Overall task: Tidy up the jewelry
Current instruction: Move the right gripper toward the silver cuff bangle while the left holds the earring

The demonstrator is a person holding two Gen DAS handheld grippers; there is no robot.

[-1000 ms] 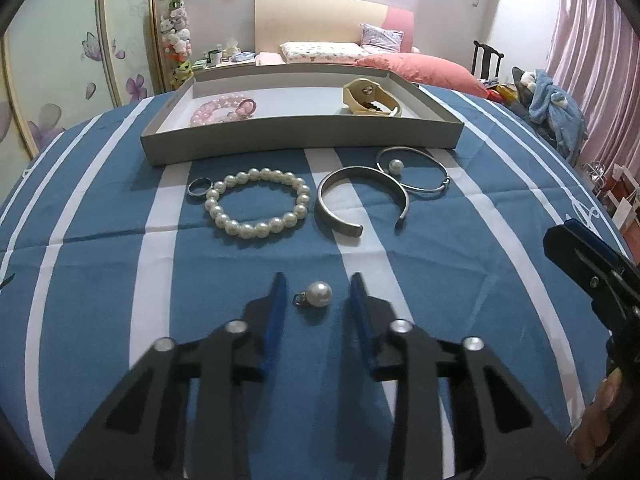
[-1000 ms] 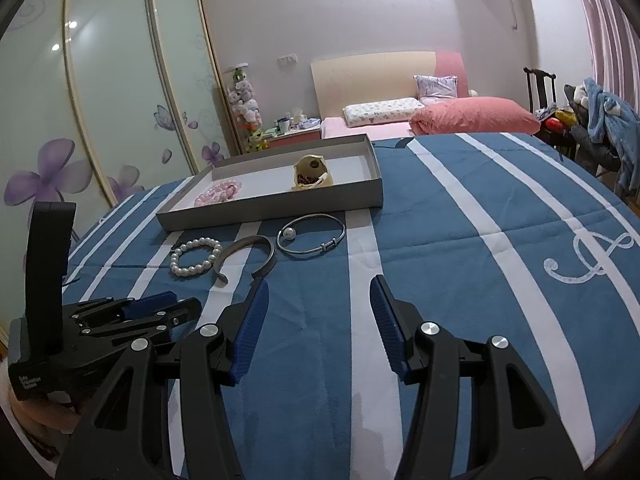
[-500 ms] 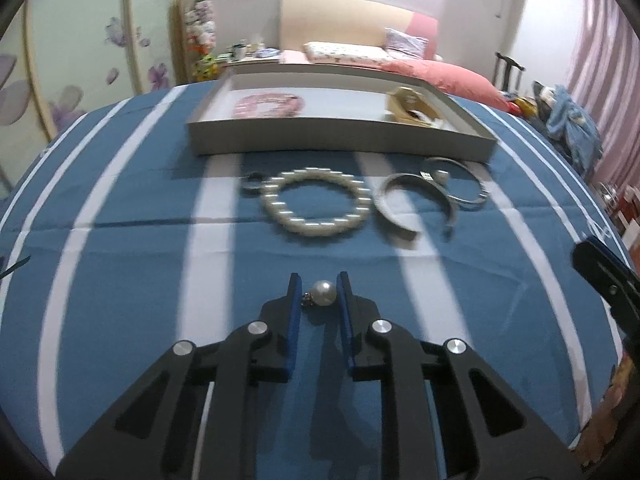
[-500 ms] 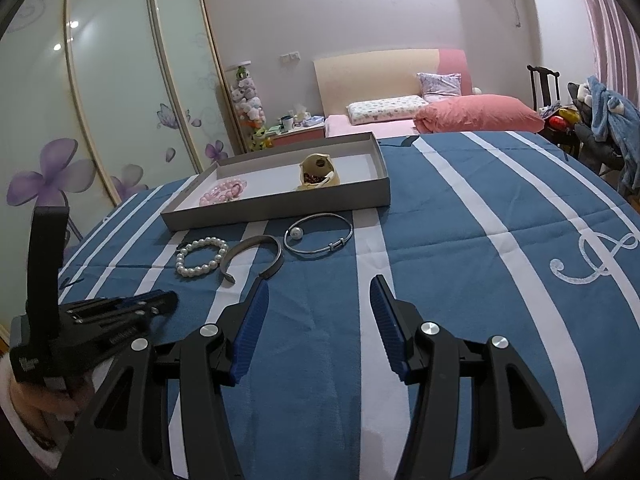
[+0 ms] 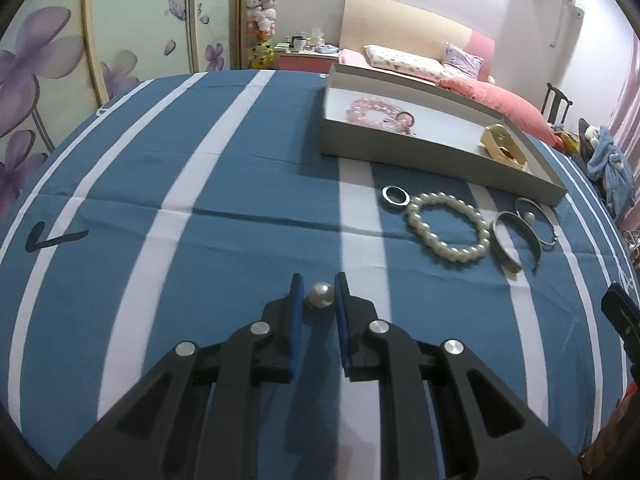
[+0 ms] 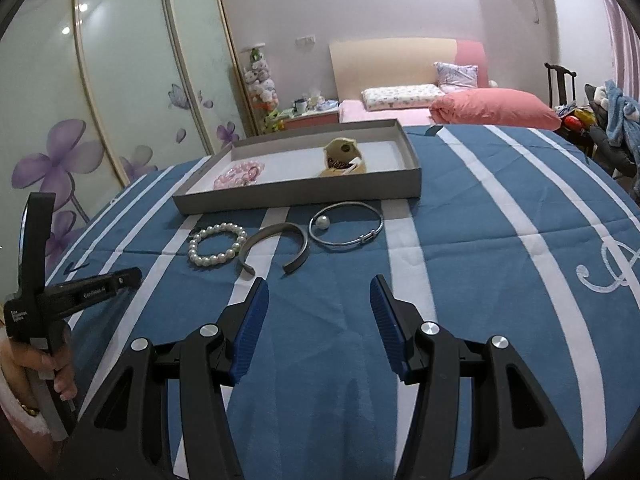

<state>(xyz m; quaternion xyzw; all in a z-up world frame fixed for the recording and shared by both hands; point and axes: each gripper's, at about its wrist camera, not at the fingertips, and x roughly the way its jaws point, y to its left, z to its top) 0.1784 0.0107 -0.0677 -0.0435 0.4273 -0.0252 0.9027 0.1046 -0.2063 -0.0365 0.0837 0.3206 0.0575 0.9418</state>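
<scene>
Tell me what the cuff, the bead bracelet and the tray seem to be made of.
Cuff: likely metal, dull grey brushed sheen.
Bead bracelet: pearls or imitation, glossy cream white.
Tray: probably cardboard, matte grey with thin straight walls.

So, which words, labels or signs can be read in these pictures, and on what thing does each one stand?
"GenRobot.AI", blurred, so only probable: white print on the left gripper body.
Small white label near that gripper's handle: too small to read.
White curled embroidery on the striped bedspread: partly out of view, unreadable.
Dark tick-like mark on the bedspread: no letters.
</scene>
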